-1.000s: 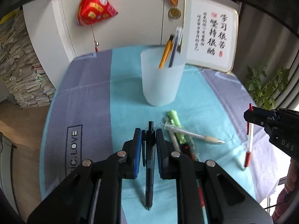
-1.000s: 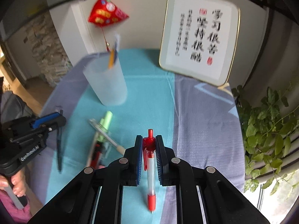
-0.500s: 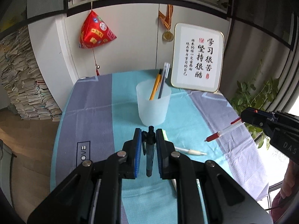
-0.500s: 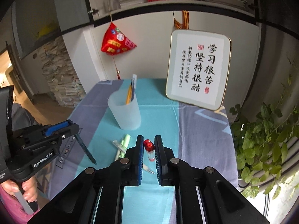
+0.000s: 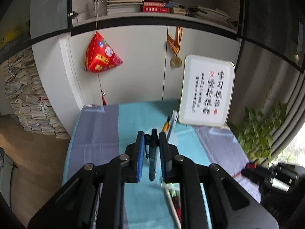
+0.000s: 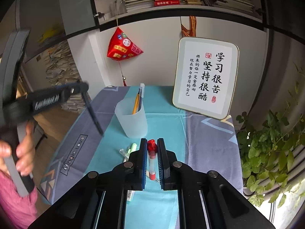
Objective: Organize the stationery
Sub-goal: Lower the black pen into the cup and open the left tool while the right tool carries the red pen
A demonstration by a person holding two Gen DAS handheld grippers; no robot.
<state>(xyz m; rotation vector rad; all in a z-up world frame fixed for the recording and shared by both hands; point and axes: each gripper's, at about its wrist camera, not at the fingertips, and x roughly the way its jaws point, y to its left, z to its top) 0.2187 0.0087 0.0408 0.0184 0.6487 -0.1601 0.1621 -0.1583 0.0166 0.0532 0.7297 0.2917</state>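
Pens are partly sorted: two stand in our frosted cup (image 6: 131,121) at mid-table. Our left gripper (image 5: 149,147) clamps a dark pen (image 5: 153,153) and our right gripper (image 6: 152,150) clamps a red pen (image 6: 152,157), both aloft near the cup. Green highlighters (image 6: 129,149) lie loose left of the right gripper, left to collect.

Home study: bookshelf (image 6: 171,0), framed calligraphy (image 6: 205,76), paper stacks (image 5: 28,103), clothed table (image 6: 209,143)
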